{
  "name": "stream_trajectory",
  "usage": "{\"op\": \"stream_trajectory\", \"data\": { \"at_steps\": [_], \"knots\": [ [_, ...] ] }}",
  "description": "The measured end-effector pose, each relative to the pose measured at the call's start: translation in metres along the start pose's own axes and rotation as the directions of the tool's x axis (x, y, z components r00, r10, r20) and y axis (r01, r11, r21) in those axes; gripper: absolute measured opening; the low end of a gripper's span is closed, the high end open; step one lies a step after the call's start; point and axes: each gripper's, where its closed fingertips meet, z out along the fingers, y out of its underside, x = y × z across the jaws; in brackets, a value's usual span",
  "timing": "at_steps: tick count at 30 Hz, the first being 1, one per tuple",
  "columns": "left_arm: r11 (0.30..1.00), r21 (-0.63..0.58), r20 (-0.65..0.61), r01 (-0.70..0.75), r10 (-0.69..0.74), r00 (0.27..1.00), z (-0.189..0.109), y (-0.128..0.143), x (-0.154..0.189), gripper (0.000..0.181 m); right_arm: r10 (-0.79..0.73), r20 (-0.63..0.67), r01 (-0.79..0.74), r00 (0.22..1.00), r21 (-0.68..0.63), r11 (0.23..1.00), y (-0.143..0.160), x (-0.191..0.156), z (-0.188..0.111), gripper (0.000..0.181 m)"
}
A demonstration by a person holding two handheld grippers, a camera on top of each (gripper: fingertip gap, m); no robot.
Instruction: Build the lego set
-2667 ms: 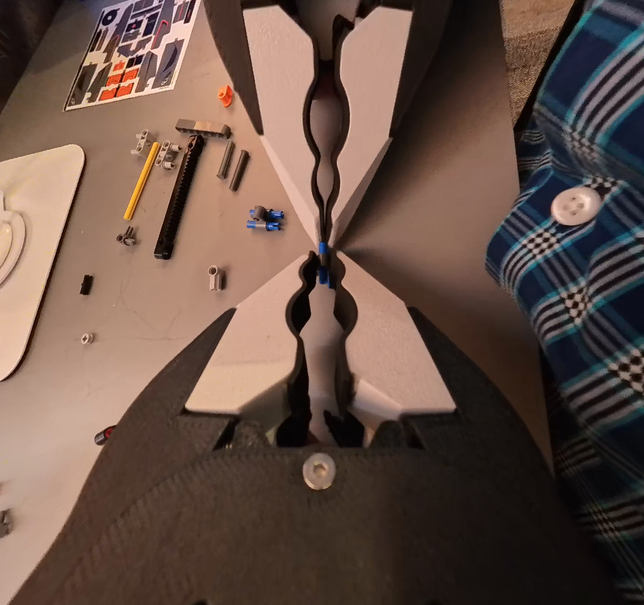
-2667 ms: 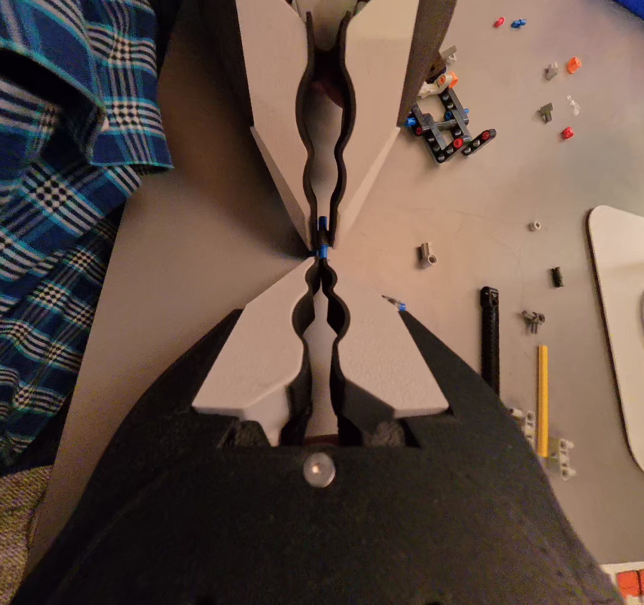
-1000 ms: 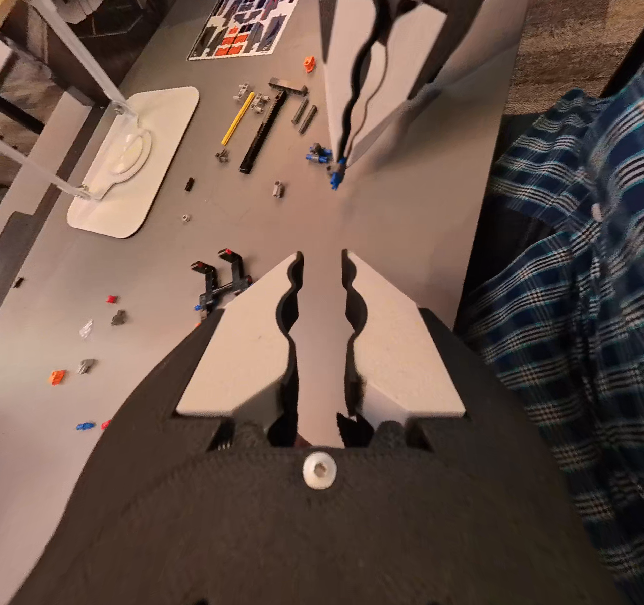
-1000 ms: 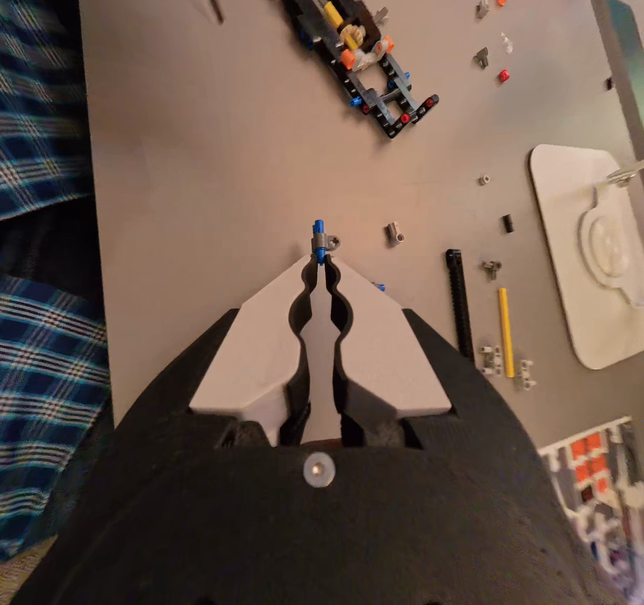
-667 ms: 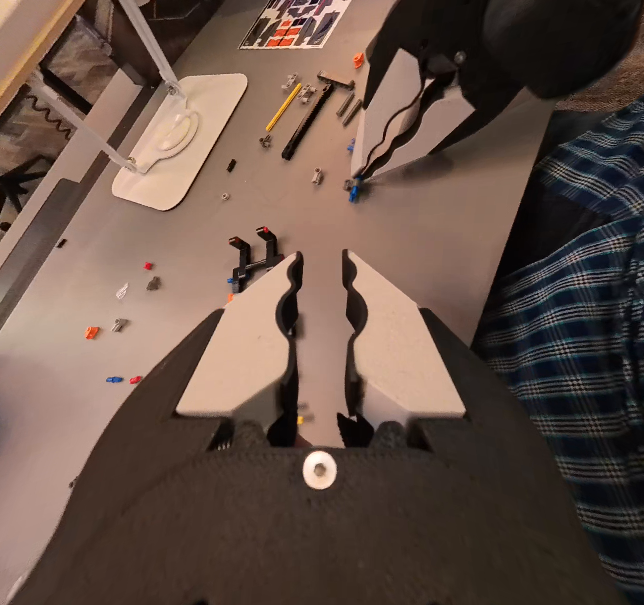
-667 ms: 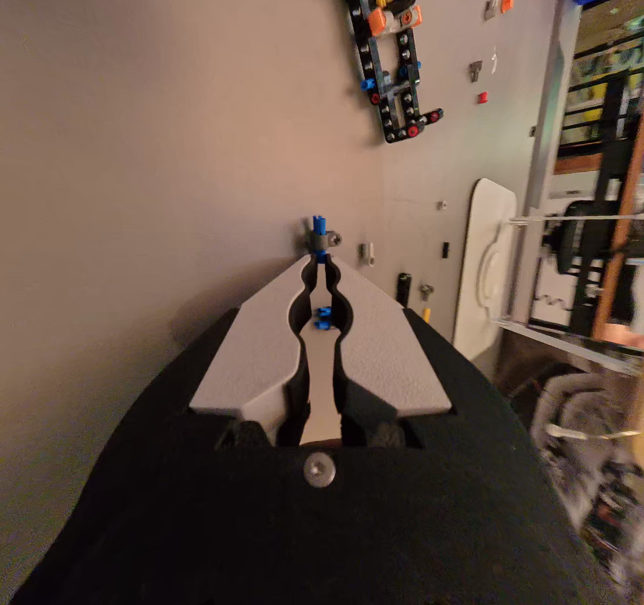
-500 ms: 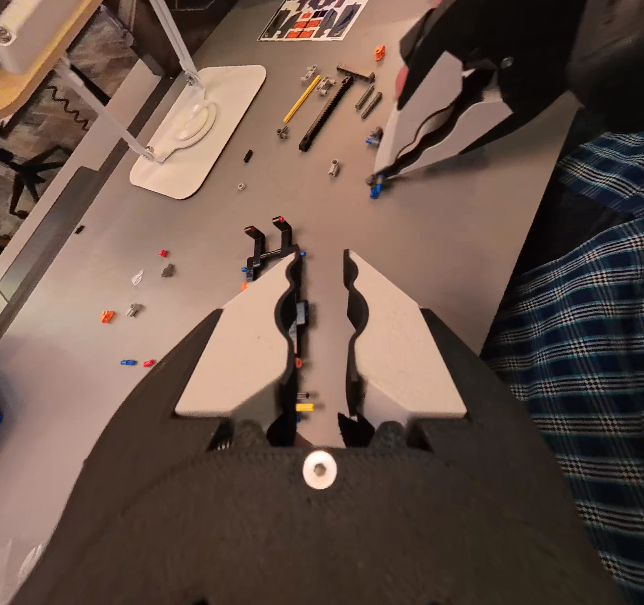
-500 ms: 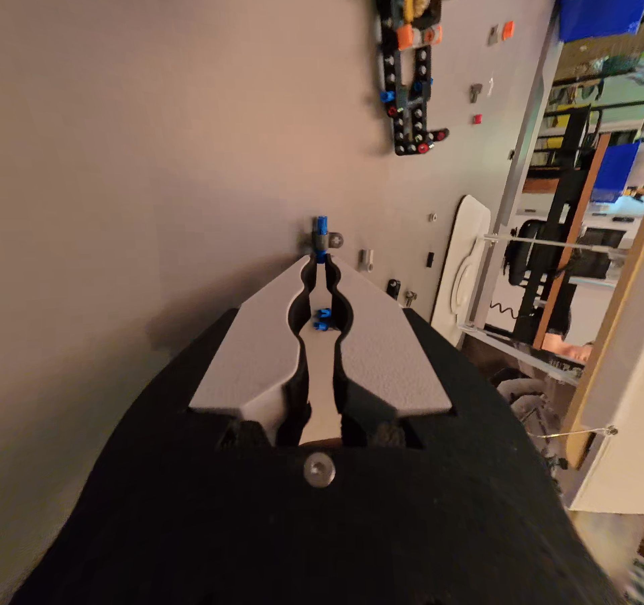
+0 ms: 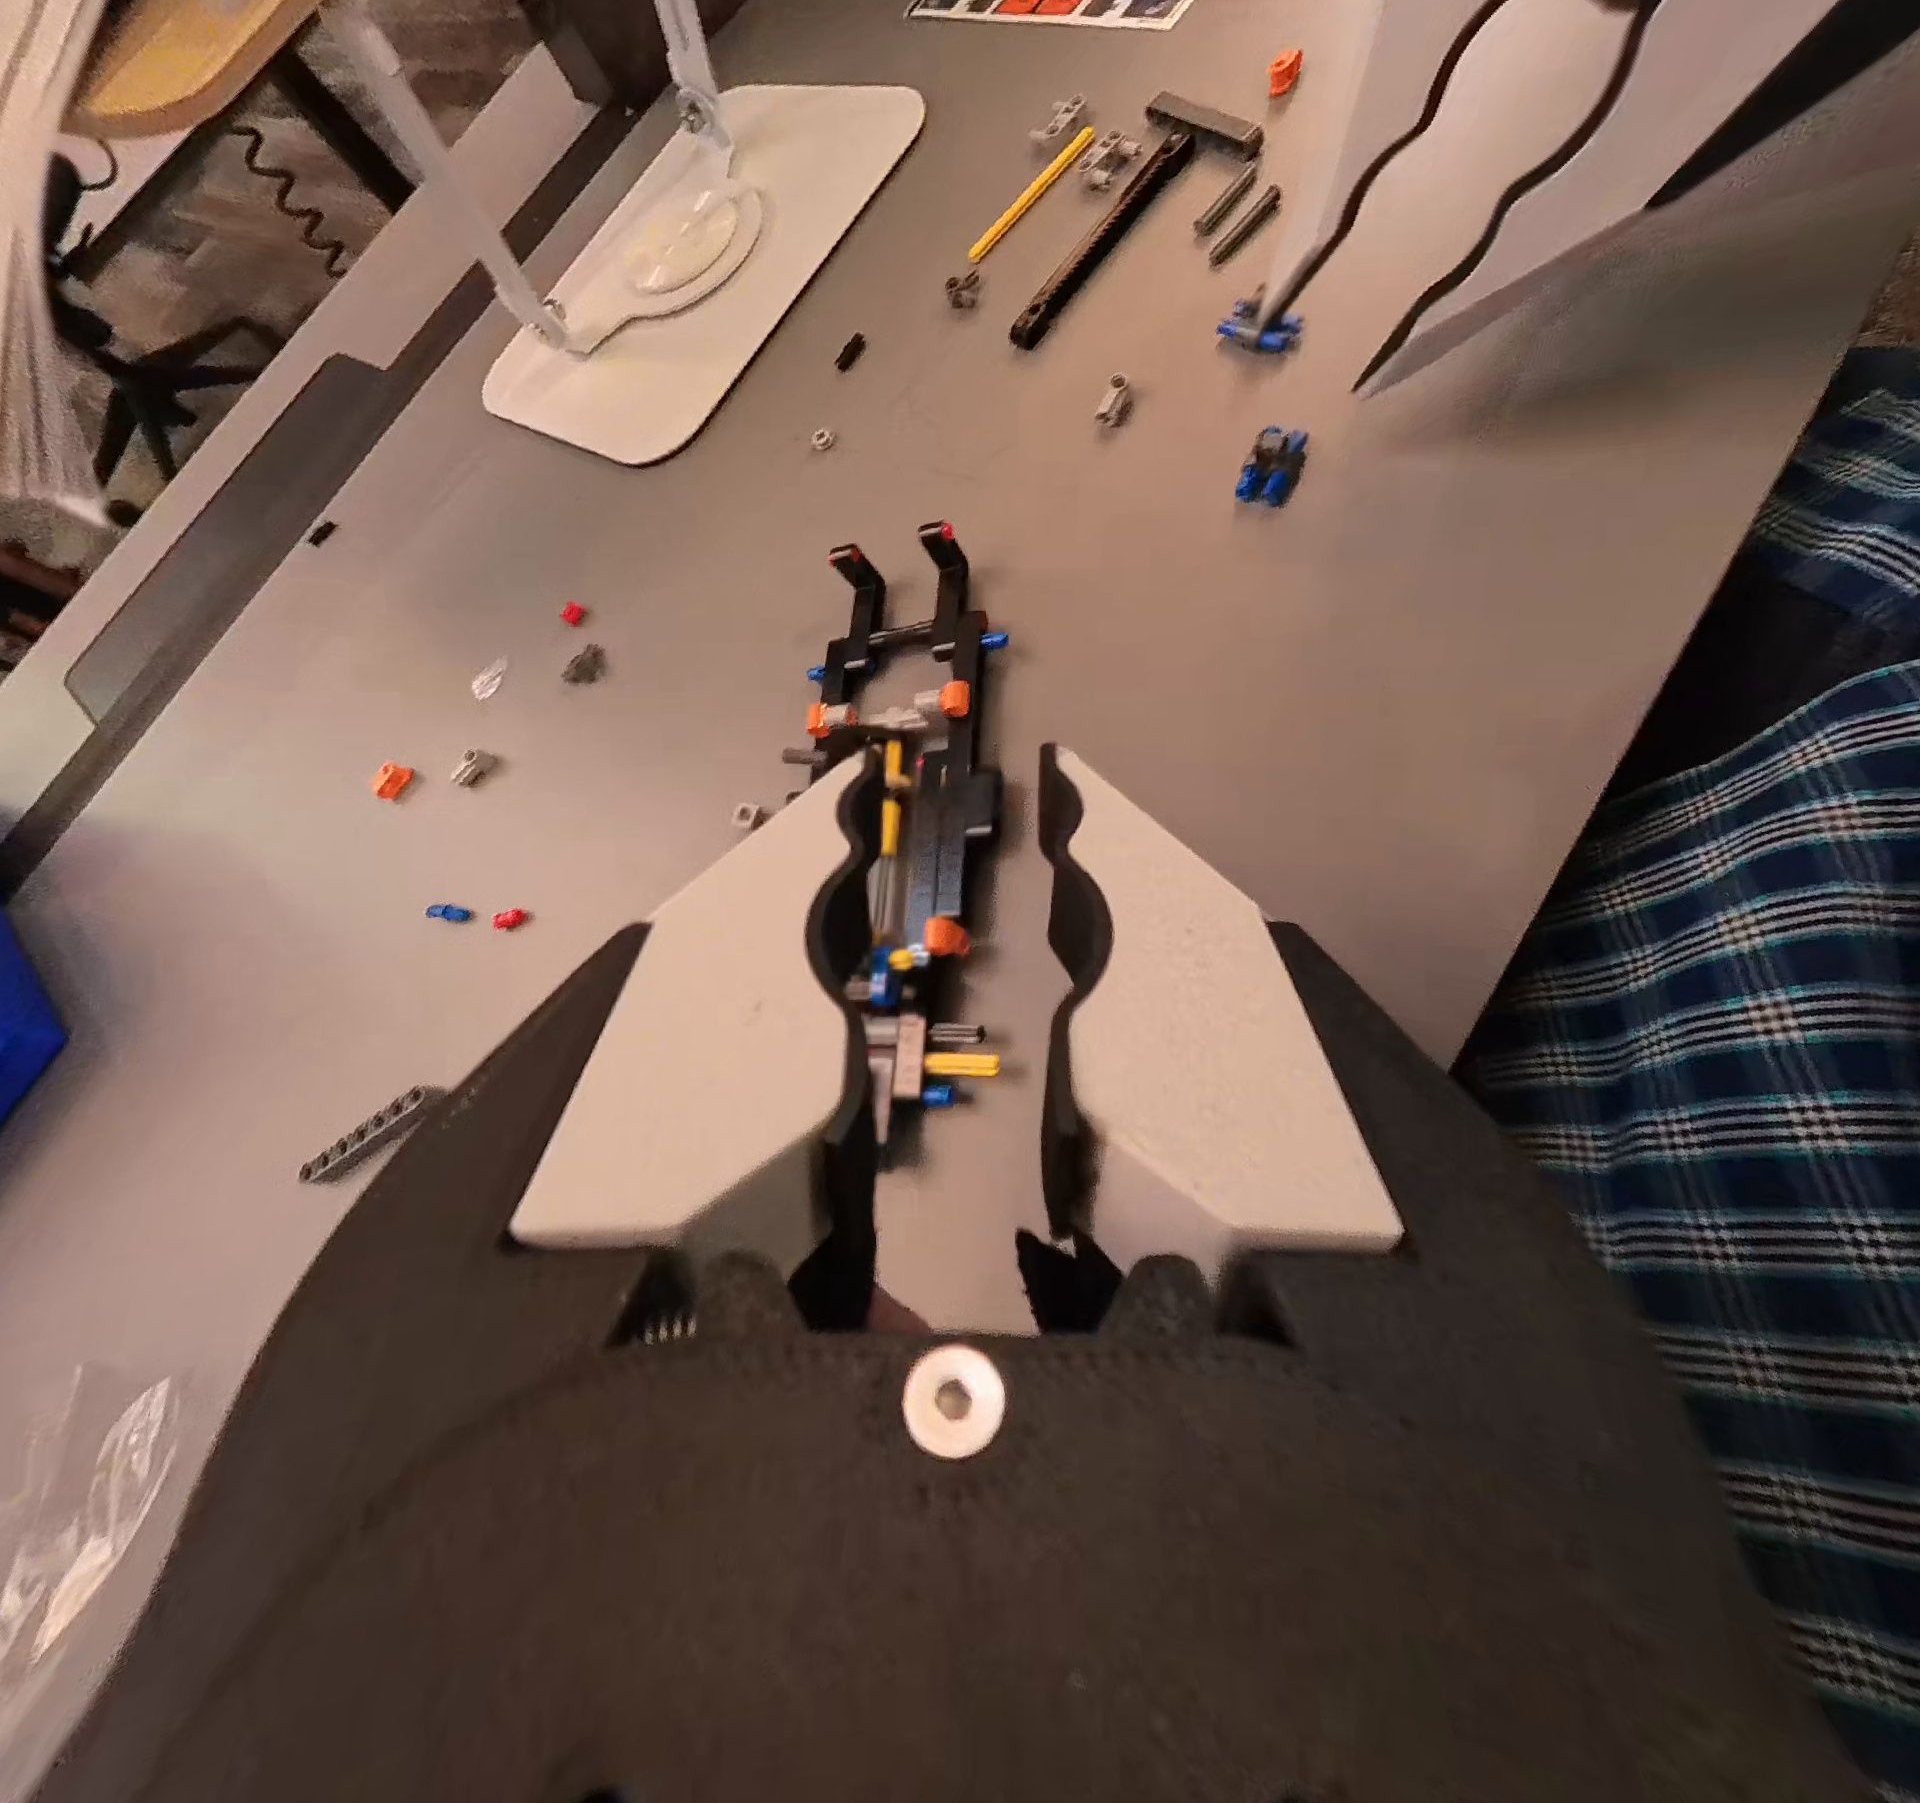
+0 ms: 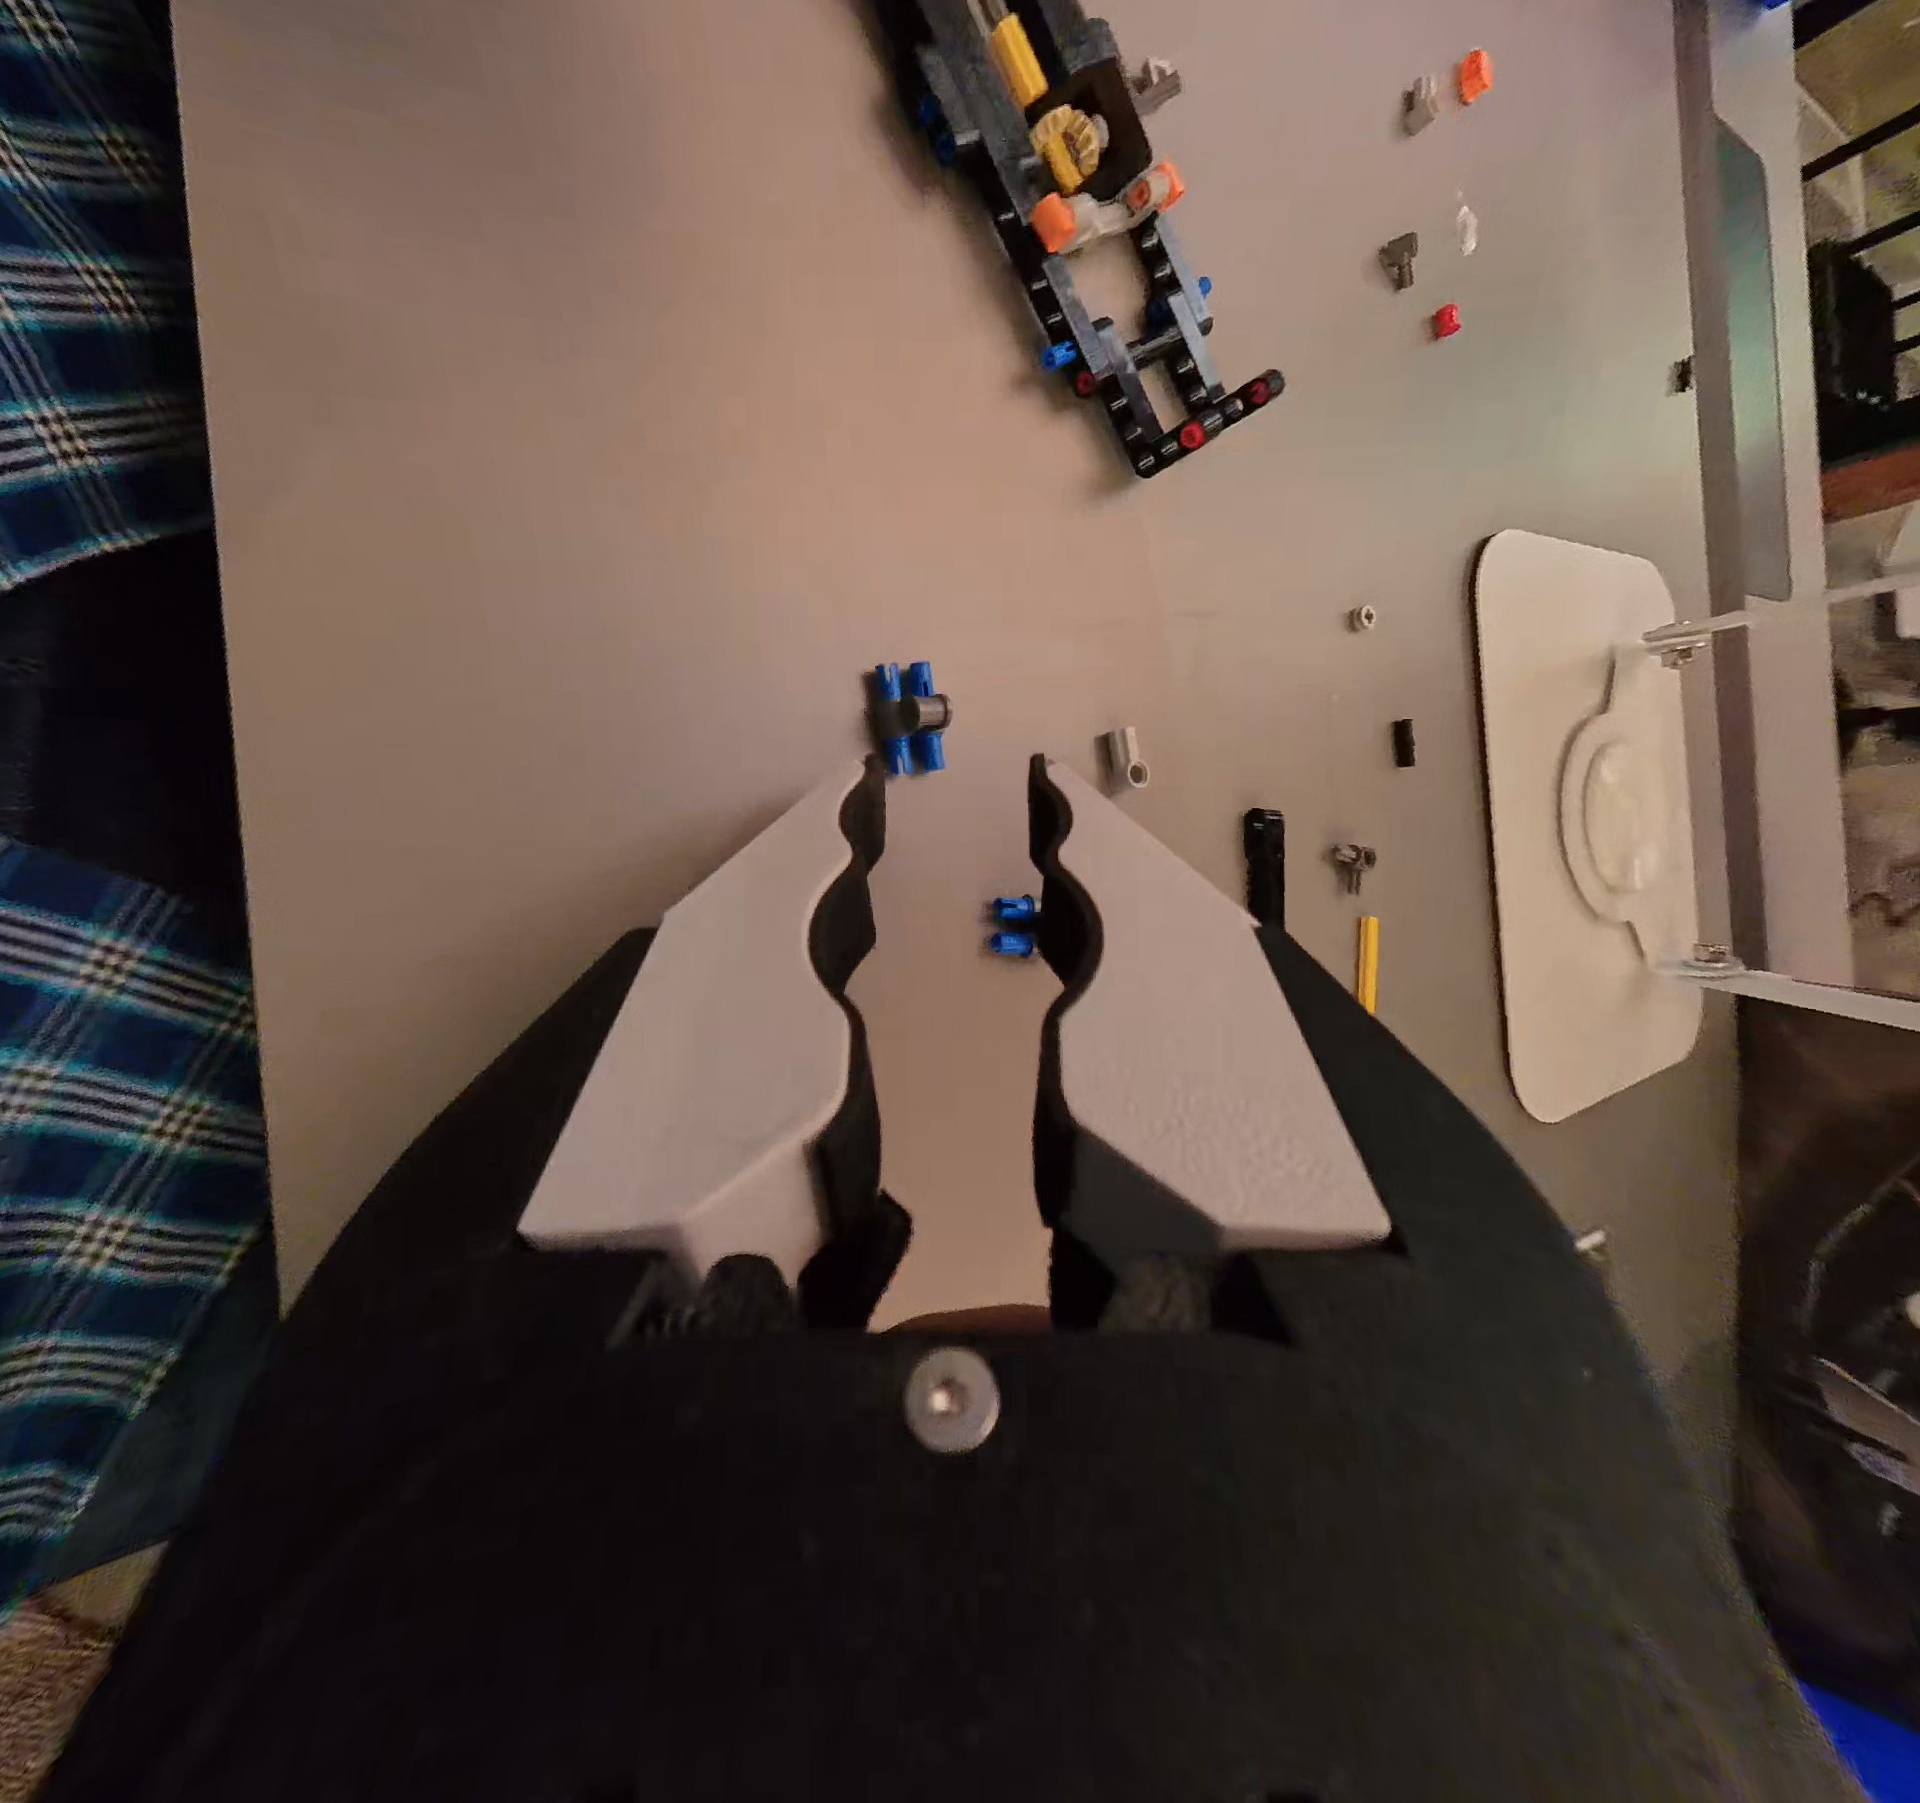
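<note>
Both claws stand open and empty: the left gripper [image 9: 951, 777] hangs over the half-built chassis [image 9: 914, 797], the right gripper [image 10: 951, 777] over loose pins. The grey connector with two blue pins [image 10: 906, 717] lies on the table [image 10: 520, 403] at 11 o'clock just off the right tips, a second blue pin pair [image 10: 1013, 925] between the jaws. Probable next step: steady the chassis with the left, straddle one pin assembly squarely and close across its grey body, not the pin ends.

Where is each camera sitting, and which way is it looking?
Left wrist view: rides on the left gripper, looking down along its open fingers at the lego chassis; a plaid sleeve shows.
Right wrist view: rides on the right gripper, looking down at the table and a blue-pinned connector; open fingers, plaid sleeve.
Both show the chassis, connector and white stand base.
</note>
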Motion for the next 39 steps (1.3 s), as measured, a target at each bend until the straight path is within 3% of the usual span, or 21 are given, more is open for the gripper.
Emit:
{"op": "stream_trajectory", "data": {
  "at_steps": [7, 14, 19, 24, 26, 28, 36, 39],
  "knots": [
    [0.997, 0.008, 0.061, 0.071, -0.071, 0.996, -0.015, 0.013, -0.024, 0.035, 0.191, 0.053, -0.196, 0.980, 0.102, 0.975, -0.013, 0.017, -0.029, 0.027],
    [0.983, 0.114, 0.064, 0.143, -0.151, 0.986, -0.017, -0.008, -0.033, 0.062, 0.433, 0.094, -0.443, 0.896, 0.241, 0.864, -0.055, 0.041, -0.062, 0.031],
    [0.967, 0.132, 0.016, 0.220, -0.224, 0.975, -0.012, -0.013, -0.030, 0.078, 0.568, 0.182, -0.590, 0.803, 0.384, 0.711, -0.091, 0.043, -0.072, 0.036],
    [0.963, 0.146, 0.025, 0.226, -0.232, 0.972, -0.009, -0.011, -0.032, 0.074, 0.615, 0.423, -0.730, 0.666, 0.539, 0.420, -0.135, 0.062, -0.112, 0.046],
    [0.959, 0.152, 0.031, 0.237, -0.245, 0.969, -0.007, -0.011, -0.035, 0.073, 0.608, 0.453, -0.735, 0.652, 0.573, 0.362, -0.146, 0.070, -0.120, 0.047],
    [0.957, 0.150, 0.027, 0.249, -0.255, 0.966, -0.004, -0.011, -0.035, 0.073, 0.615, 0.410, -0.715, 0.673, 0.575, 0.399, -0.145, 0.070, -0.110, 0.049],
    [0.972, 0.057, 0.077, 0.226, -0.230, 0.970, 0.010, 0.015, -0.044, 0.073, 0.598, 0.140, -0.593, 0.789, 0.431, 0.681, -0.093, 0.048, -0.048, 0.047],
    [0.974, 0.014, 0.074, 0.224, -0.225, 0.972, 0.016, 0.027, -0.044, 0.073, 0.577, 0.102, -0.567, 0.810, 0.386, 0.728, -0.080, 0.044, -0.036, 0.047]
  ]
}}
